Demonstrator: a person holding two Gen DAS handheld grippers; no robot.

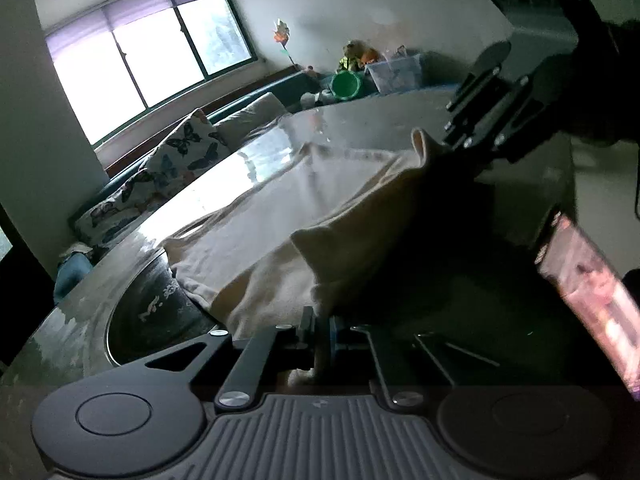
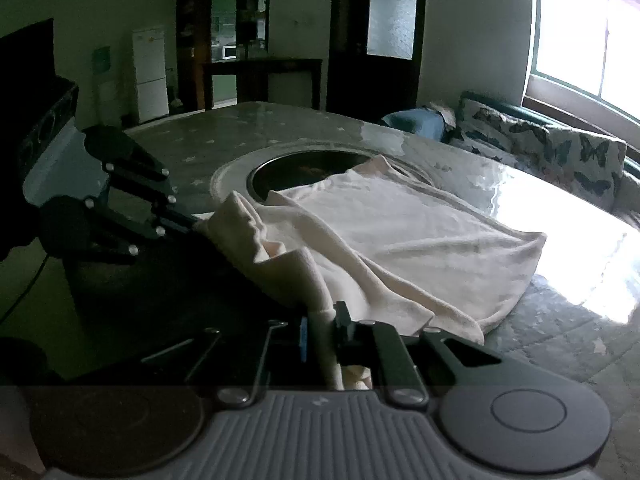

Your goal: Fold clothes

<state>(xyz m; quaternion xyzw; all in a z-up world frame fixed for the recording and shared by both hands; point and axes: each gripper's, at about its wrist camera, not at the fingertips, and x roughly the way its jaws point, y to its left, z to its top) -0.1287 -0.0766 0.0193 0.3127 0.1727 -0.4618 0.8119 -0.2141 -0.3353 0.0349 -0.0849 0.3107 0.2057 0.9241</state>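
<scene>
1. Your left gripper (image 1: 322, 328) is closed on a pinch of the garment (image 1: 304, 208); cream cloth shows bunched between its jaws.
2. Your right gripper (image 2: 320, 334) is likewise clamped on the near hem, cloth running up through the jaws. No earlier view is supplied, so I report only the grip.
3. The garment lies on the table (image 2: 540, 312), its far part flat and overlapping the dark round inset (image 2: 304, 168). The near edge is lifted off the surface between your two grippers.
4. Judged step: both near corners are secured and the first fold is about to start.
5. Next move, in my judgement: raise both grippers together and carry the near edge over towards the far edge, keeping the hem taut and level.
6. Risk: the lifted cloth sags between the grips; uneven travel would skew the fold.
</scene>
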